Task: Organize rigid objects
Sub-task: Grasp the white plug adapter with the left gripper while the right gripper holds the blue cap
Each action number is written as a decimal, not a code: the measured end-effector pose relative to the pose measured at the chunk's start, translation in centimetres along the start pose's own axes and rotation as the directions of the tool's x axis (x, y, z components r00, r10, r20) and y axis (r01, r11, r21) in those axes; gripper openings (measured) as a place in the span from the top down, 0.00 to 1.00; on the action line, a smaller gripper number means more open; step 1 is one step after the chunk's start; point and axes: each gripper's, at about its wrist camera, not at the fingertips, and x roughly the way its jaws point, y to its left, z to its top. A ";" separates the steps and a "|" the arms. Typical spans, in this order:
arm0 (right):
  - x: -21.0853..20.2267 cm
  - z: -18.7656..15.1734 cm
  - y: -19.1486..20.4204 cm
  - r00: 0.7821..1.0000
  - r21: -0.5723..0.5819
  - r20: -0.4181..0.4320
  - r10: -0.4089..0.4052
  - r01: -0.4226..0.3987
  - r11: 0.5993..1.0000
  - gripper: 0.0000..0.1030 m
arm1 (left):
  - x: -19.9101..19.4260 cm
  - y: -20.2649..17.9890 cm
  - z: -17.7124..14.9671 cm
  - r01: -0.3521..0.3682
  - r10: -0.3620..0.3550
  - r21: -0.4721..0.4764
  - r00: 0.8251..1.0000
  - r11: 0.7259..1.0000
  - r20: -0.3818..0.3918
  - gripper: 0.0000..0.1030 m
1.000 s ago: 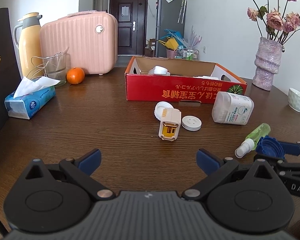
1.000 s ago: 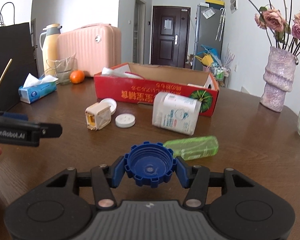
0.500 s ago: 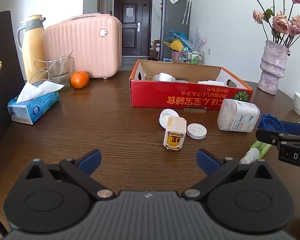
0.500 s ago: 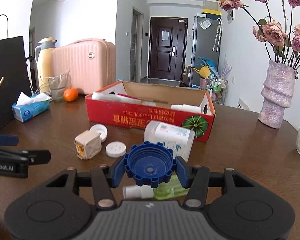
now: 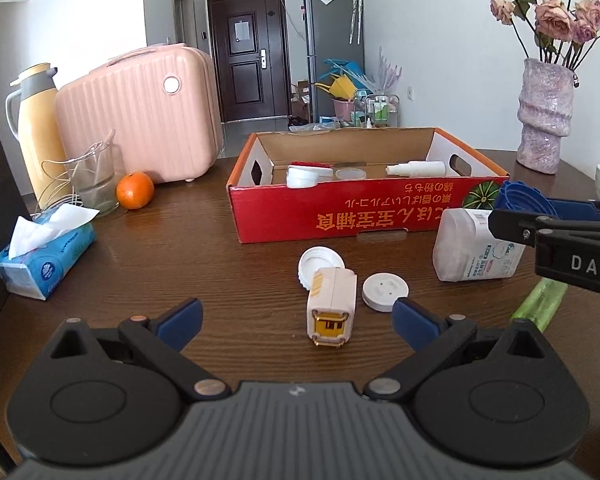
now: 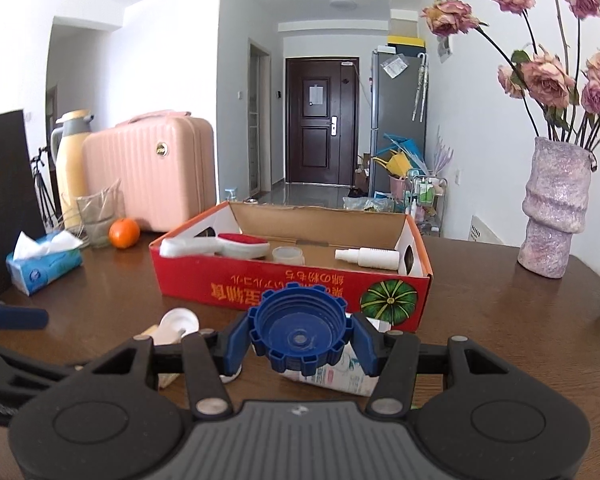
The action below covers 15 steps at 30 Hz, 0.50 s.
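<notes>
Dark wood table (image 5: pixel 148 264) fills both of my views, with a hallway and a closed door far behind it. At the left of the left wrist view sit a blue tissue pack (image 5: pixel 44 258), an orange (image 5: pixel 135 195) and a pink suitcase (image 5: pixel 140 116), none of which I judge to be part of the job. Lower centre, my left tongs (image 5: pixel 298 316) stand wide apart and empty, hovering just short of a cream adapter (image 5: pixel 332 306) that lies between a white cap (image 5: pixel 320 260) and a white disc (image 5: pixel 385 292). Behind them, in the middle of the frame, the red cardboard box (image 5: pixel 340 216) already holds a brush, a clear lid and a white spray bottle. Toward the right lie a white jar (image 5: pixel 472 248) on its side and a green bottle (image 5: pixel 540 306) near the frame's edge. In the right wrist view, my right tongs (image 6: pixel 299 340) are clamped on the blue cap (image 6: pixel 299 330), held above the table just short of the box's front wall. My worry is the grip: the cap's ribbed rim is caught at only two points, so a tilt could let it twist free and roll. Coming in too low, I could knock the front wall and shove the box back.
</notes>
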 end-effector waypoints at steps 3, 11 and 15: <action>0.4 0.0 -0.4 1.000 0.008 0.004 -0.017 0.017 1.000 0.49 | 1.6 -0.1 0.4 0.017 -0.017 -0.018 1.000 1.000 -0.025 0.00; 1.2 -0.4 -1.3 0.999 0.027 -0.005 -0.039 0.040 0.999 0.49 | 4.7 -0.4 0.9 0.018 -0.018 -0.008 0.998 1.000 -0.057 0.20; 1.4 -0.6 -1.2 0.999 0.020 -0.008 -0.043 0.043 0.999 0.49 | 5.9 0.0 1.0 0.044 -0.046 -0.025 0.995 0.999 -0.085 0.31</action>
